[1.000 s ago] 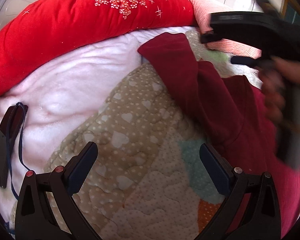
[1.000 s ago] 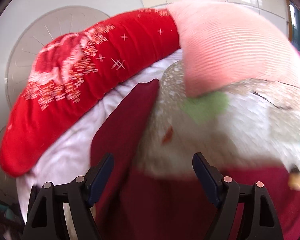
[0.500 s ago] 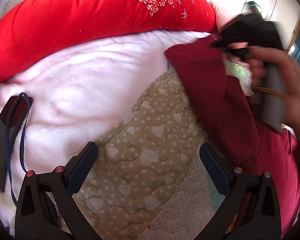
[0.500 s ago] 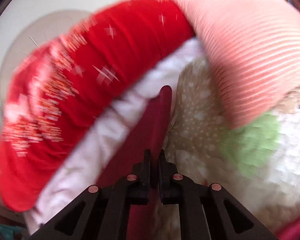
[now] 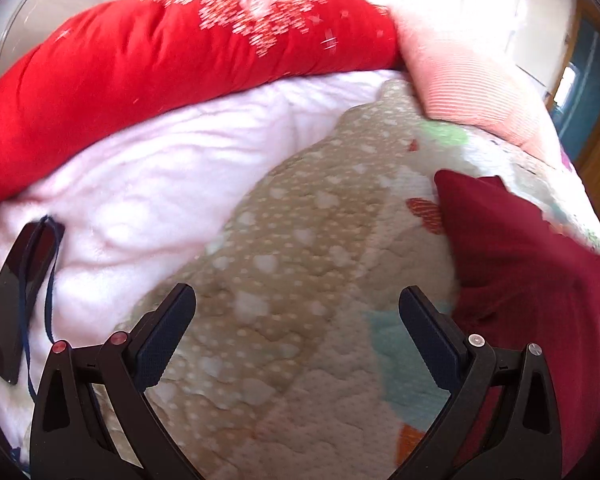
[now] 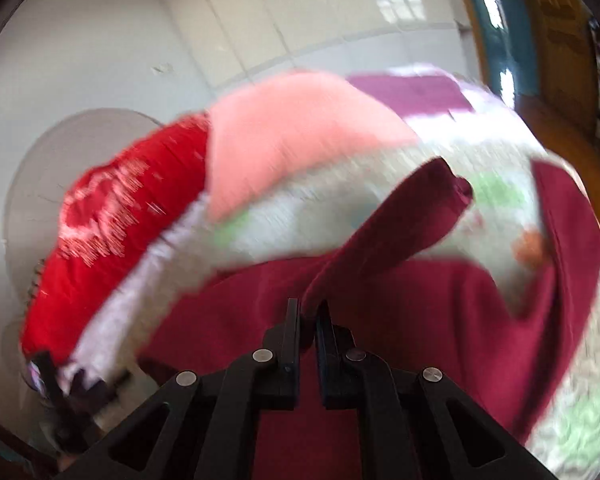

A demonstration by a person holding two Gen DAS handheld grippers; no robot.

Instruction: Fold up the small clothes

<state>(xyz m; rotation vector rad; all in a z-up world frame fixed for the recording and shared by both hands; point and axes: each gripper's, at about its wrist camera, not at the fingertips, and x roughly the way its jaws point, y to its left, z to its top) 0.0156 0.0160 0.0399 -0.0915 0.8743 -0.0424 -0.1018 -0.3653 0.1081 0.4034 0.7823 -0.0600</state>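
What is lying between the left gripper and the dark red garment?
Only bare quilt separates the open left gripper from the garment, in the left wrist view.

The right gripper (image 6: 308, 316) sits at six o'clock with its jaws pinched together on a dark red sleeve (image 6: 400, 220), which rises from between them toward one o'clock and ends in a loose cuff. The rest of the dark red garment (image 6: 440, 320) spreads across the lower middle, with another sleeve running up at three o'clock. It lies on a pale quilt (image 6: 308, 216) with green patches. A red pillow (image 6: 120, 220) with white print lies at nine o'clock, touching a pink pillow (image 6: 292, 136) at twelve o'clock. The whole view is blurred.
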